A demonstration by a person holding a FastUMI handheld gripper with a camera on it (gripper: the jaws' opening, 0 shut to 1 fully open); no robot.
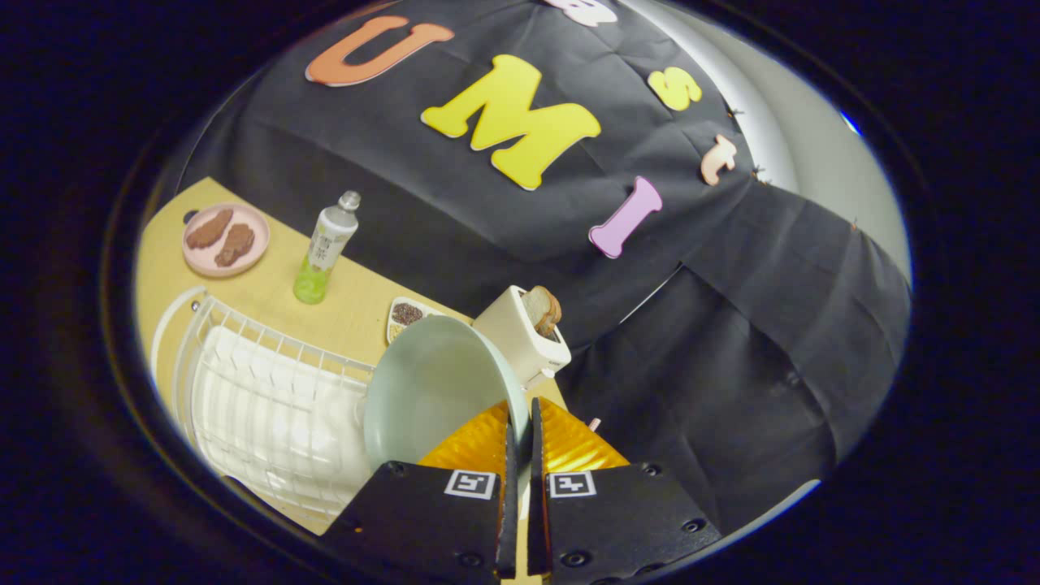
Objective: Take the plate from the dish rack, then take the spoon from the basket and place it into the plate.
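Gripper [520, 426]: fingers pinch the plate [431, 390] rim.
Blocked: toaster [524, 337] just behind; dish rack [268, 402] lower left.
Free: table [268, 296] strip beside the bottle [325, 248].

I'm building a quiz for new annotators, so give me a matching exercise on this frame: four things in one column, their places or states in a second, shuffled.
Things:
1. pale green round plate
2. white wire dish rack
3. clear bottle with green drink
4. white toaster

Places or states:
A. holds a bread slice
B. stands between the pink plate and the toaster
C. pinched at its rim by the gripper
D. beside the fingers, under the lifted plate

Pairs: 1-C, 2-D, 3-B, 4-A
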